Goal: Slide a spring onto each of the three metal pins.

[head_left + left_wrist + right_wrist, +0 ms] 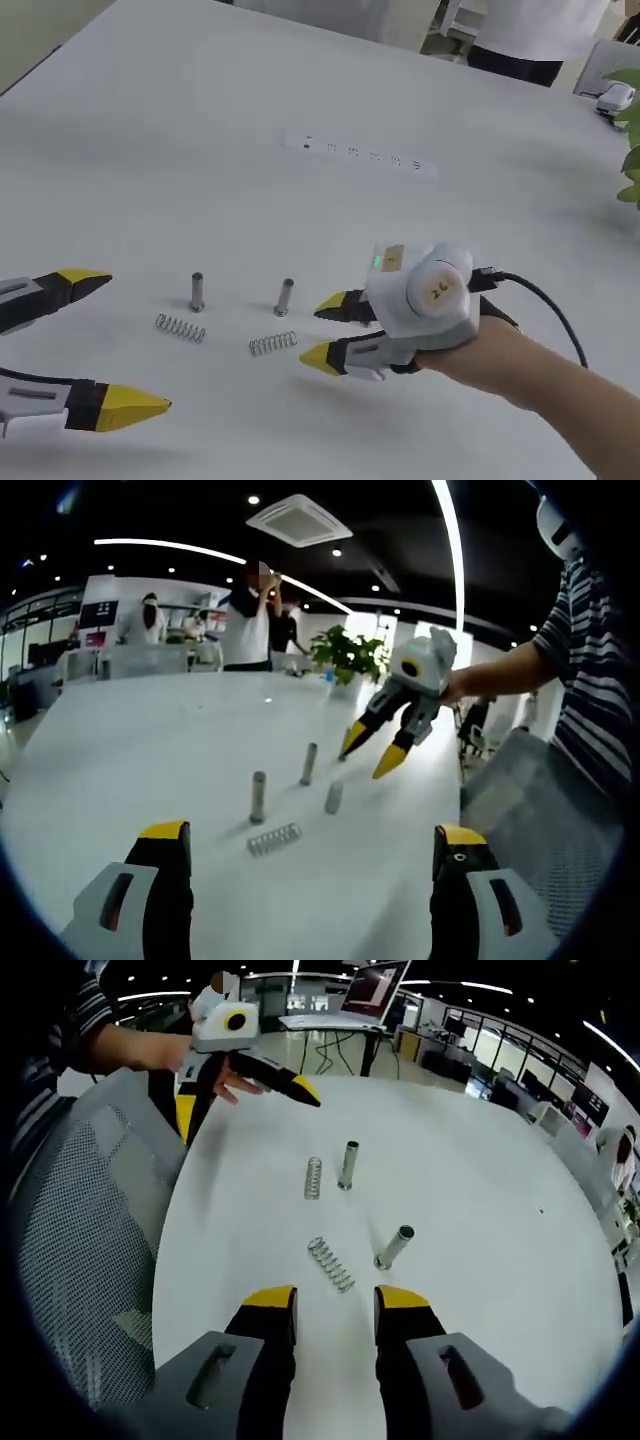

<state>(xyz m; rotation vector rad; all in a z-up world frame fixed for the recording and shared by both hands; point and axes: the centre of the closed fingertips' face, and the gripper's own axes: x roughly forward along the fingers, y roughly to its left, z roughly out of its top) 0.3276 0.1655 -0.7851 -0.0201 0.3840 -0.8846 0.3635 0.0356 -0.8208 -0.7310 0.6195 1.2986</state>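
On a white tabletop (300, 80), the first pin (197, 291) and the second pin (284, 297) are standing side by side. The first spring (181, 327) and the second spring (273, 343) are lying loose just in front of them, neither on a pin. The left gripper (138, 342) is hovering at the left, its jaws spread wide and empty. The right gripper (311, 334), held in a hand (490, 355), is pointing at the second spring, its jaws narrowly parted and pinching nothing. A power strip (360, 153) is lying farther back.
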